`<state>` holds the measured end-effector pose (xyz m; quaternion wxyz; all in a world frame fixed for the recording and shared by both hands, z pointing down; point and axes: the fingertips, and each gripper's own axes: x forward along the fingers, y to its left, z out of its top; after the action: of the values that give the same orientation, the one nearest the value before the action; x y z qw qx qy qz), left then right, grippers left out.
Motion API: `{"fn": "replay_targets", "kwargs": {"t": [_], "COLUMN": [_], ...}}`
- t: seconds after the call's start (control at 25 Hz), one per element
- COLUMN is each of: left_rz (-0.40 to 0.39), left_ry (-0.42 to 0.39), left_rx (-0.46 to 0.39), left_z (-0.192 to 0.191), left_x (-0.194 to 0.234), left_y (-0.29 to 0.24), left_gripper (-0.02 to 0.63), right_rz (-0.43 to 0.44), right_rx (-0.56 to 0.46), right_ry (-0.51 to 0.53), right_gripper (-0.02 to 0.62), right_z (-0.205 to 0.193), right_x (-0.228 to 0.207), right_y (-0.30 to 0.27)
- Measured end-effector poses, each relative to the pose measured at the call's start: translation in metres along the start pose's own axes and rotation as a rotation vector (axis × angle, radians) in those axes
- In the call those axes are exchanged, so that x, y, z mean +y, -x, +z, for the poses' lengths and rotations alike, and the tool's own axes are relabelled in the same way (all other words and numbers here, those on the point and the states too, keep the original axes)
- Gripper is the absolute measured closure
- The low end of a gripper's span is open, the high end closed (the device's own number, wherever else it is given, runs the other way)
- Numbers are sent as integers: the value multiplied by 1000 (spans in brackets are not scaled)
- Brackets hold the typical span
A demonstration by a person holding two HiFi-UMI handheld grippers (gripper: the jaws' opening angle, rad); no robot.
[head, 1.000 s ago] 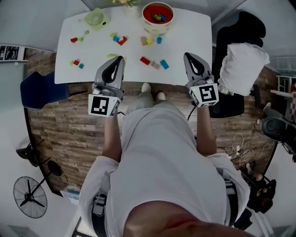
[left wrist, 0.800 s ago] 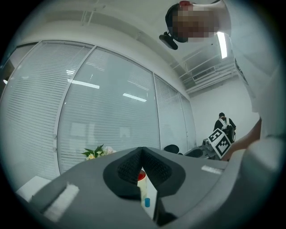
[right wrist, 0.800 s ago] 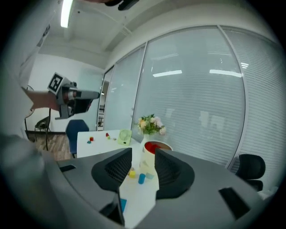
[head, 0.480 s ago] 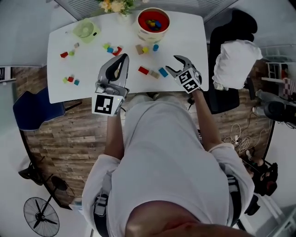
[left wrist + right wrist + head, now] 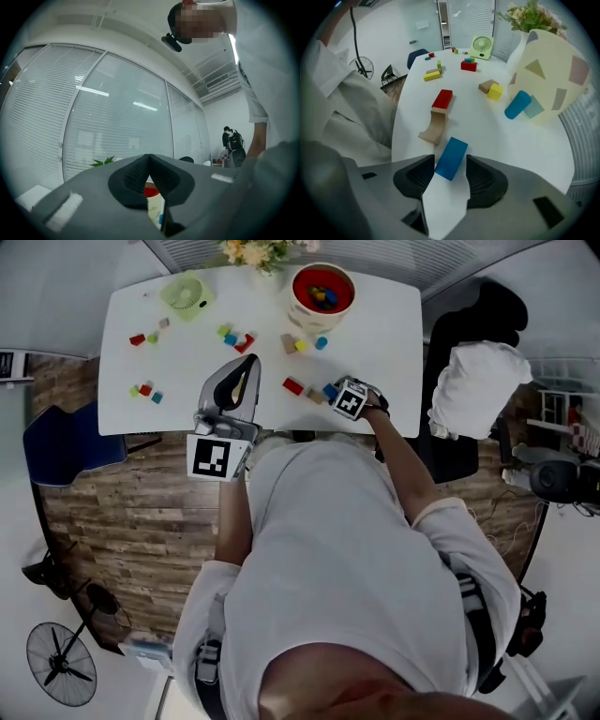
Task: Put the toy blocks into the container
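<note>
Toy blocks lie scattered over the white bench (image 5: 187, 381), and a few more sit inside the container (image 5: 323, 276), a cream bowl with a red inside that stands at the far edge next to a vase of flowers (image 5: 253, 253).

The right gripper (image 5: 450, 164) points steeply down near the front of the bench. Its jaws are spread and have just been closing a little. A blue block (image 5: 453, 149) lies flat on the bench between them, slanted. Its near corner is close against one pad, and bare bench shows between the block and the other pad, so it is not pinched.

Just beyond the blue block is a tan arch block (image 5: 433, 126), with a red block (image 5: 442, 99) touching its far end. Farther on, a yellow cube (image 5: 495, 91) rests against a tan block (image 5: 486, 86). A blue cylinder (image 5: 517, 104) and a pale blue cube (image 5: 533, 108) lie at the foot of the container. More small pieces are spread toward the green fan (image 5: 480, 47) at the far corner.

The left gripper (image 5: 149, 157) is held level above the front of the bench, well apart from the right one. Its jaws are pressed together with nothing between them, and the container's red inside shows in the gap below its pads.
</note>
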<state>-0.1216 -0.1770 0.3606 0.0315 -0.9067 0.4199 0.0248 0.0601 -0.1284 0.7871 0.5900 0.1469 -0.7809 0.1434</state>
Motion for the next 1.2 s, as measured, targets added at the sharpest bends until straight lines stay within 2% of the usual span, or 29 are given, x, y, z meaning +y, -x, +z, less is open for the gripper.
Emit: {"fn": "replay_targets", "kwargs": {"t": [0.16,0.28,0.36,0.48,0.6,0.72,0.8,0.92,1.0,1.08,1.2], "left_rz": [48,62,61,52,38,25,18,13,16,26,65], "left_ry": [-1,-9,-17,-28,-33,-34,-34,-39,-43,-43,-16], "left_rx": [-13,-10,-6,5,12,16,19,20,17,15,2], "left_z": [8,11,11,12,13,11,10,12,15,17,21], "left_x": [-3,-8,-10,-15,-21,-24,-26,-30,-33,-35,-37], "left_y": [8,8,4,-2,-9,-15,-19,-21,-21,-18,-11], "left_gripper": [609,609,609,609,609,609,609,609,609,609,609], "right_rz": [5,17,5,-10,-48,-108,-157,-221,-256,-294,-354], "right_rx": [-24,-73,-152,-340,-581,-827,-974,-1149,-1204,-1175,-987], "right_ry": [-21,-56,-137,-306,-451,-548,-575,-558,-510,-424,-250], "right_gripper": [451,459,460,460,460,460,460,460,460,460,460], "right_z": [-3,-6,-6,2,12,21,28,40,51,65,88], "right_x": [-2,-4,-12,-29,-55,-86,-106,-132,-148,-164,-189], "right_y": [-5,-5,0,28,71,125,165,227,260,277,272]}}
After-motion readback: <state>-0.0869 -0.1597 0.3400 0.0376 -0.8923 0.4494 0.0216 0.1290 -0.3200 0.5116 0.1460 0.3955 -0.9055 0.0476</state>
